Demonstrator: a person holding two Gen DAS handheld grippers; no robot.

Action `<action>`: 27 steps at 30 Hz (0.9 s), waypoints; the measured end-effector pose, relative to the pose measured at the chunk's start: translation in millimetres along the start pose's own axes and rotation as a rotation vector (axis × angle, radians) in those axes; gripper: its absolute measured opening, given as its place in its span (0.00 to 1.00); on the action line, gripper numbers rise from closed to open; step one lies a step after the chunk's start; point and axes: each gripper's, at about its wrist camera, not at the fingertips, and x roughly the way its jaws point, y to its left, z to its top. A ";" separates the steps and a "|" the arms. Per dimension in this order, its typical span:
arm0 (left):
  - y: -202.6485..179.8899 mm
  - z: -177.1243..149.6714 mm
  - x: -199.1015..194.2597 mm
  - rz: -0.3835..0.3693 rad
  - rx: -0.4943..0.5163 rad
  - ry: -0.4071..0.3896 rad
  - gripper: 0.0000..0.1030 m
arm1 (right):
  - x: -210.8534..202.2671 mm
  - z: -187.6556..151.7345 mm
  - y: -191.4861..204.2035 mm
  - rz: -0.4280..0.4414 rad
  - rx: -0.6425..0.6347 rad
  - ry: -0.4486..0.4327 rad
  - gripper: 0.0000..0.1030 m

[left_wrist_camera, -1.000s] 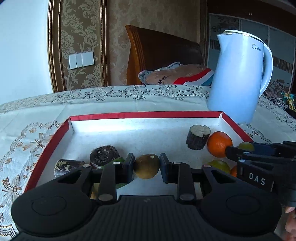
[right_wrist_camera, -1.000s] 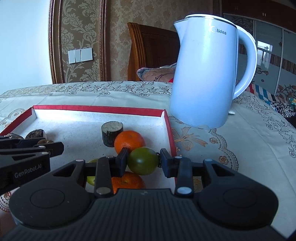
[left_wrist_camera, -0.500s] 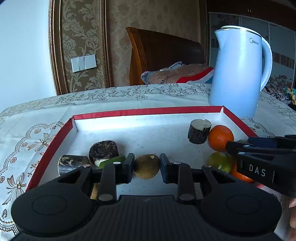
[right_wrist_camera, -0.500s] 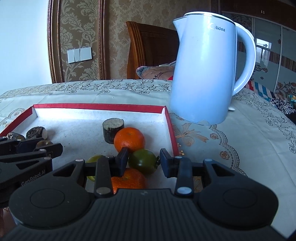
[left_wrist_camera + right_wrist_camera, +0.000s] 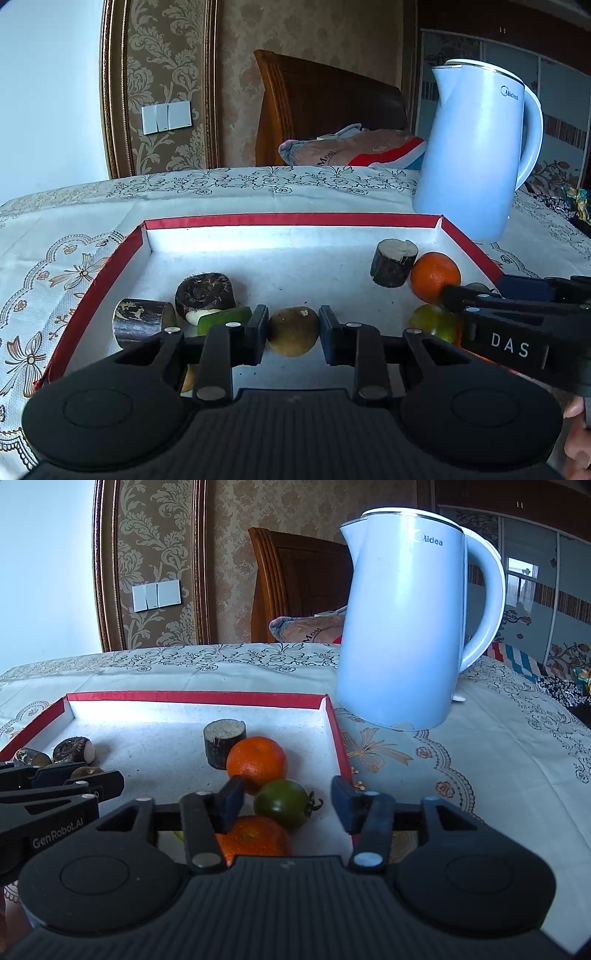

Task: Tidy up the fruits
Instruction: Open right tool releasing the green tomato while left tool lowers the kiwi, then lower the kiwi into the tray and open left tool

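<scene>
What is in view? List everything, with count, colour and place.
tray: one, white, red rim, on tablecloth
tablecloth: one, cream, under tray
kettle: one, pale blue, behind tray's right corner
oranges: two, orange, tray right side
green tomato: one, green, between the oranges
yellow-green fruit: one, left of near orange
dark stubs: three, brown-black, two tray left, one beside far orange
brown fruit: one, brown, tray front
left gripper: one, black, shut on brown fruit
right gripper: one, black, jaws just opened, green tomato between, untouched

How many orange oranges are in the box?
2. One orange sits by the dark stump piece; the other orange lies nearer, partly behind the right gripper, beside the green tomato. More may hide behind the grippers.
</scene>
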 end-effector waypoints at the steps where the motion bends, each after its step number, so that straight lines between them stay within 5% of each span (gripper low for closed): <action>1: -0.1 -0.2 -0.4 -0.002 0.001 0.001 0.28 | -0.5 0.1 0.4 -0.001 -0.003 -0.003 0.53; 27: 5.2 -1.7 -3.1 -0.019 -0.024 -0.004 0.28 | -10.0 -1.8 4.6 0.031 -0.012 -0.029 0.77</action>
